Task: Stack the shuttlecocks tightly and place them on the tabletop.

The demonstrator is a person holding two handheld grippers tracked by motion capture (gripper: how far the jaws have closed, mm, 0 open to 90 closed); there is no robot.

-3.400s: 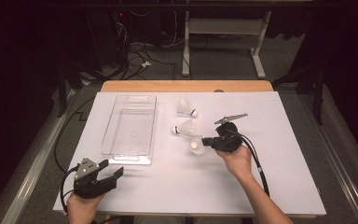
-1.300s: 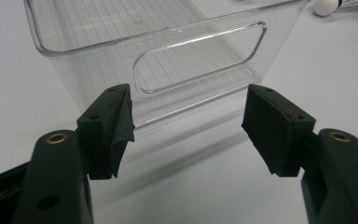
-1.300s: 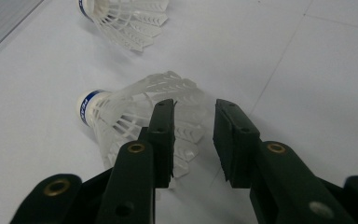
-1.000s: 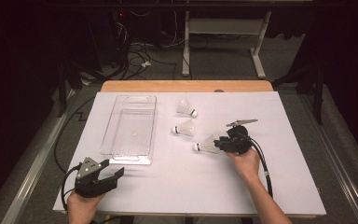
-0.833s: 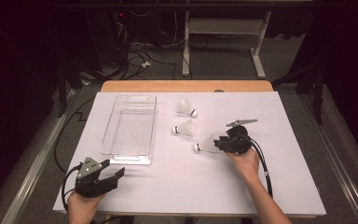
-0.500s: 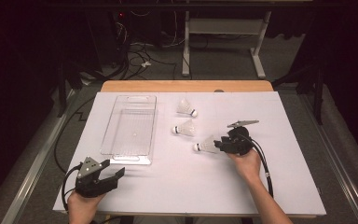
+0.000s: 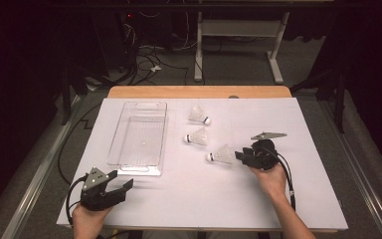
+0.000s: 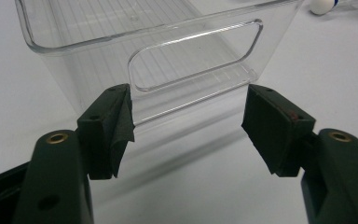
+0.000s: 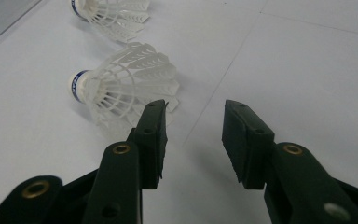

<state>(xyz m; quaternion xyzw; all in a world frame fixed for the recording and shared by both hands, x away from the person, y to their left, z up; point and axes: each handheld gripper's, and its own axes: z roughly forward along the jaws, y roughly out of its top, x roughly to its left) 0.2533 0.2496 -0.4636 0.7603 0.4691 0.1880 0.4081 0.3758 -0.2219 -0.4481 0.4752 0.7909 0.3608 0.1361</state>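
Three white shuttlecocks lie on the white-covered table (image 7: 189,199): a far one (image 7: 199,115), a middle one (image 7: 197,137) and a near one (image 7: 222,155). My right gripper (image 7: 239,155) lies low just right of the near shuttlecock (image 9: 126,88), whose skirt is beside the left jaw. The right gripper (image 9: 193,116) is open; its jaws have just been closing, with nothing between them. A second shuttlecock (image 9: 116,11) lies beyond. My left gripper (image 7: 124,186) rests open at the front left. It (image 8: 186,116) faces the near end of a clear plastic tray (image 8: 144,46).
The clear tray (image 7: 138,137) lies lengthwise on the left half of the table, with nothing in it. A black cable (image 7: 288,174) trails from the right gripper along the forearm. The table's wooden back edge (image 7: 199,92) shows; beyond it are dark floor, cables and desk legs.
Since the oldest frame, the right gripper has drawn back to the right, and the near shuttlecock now lies a little farther right. The left hand has not moved.
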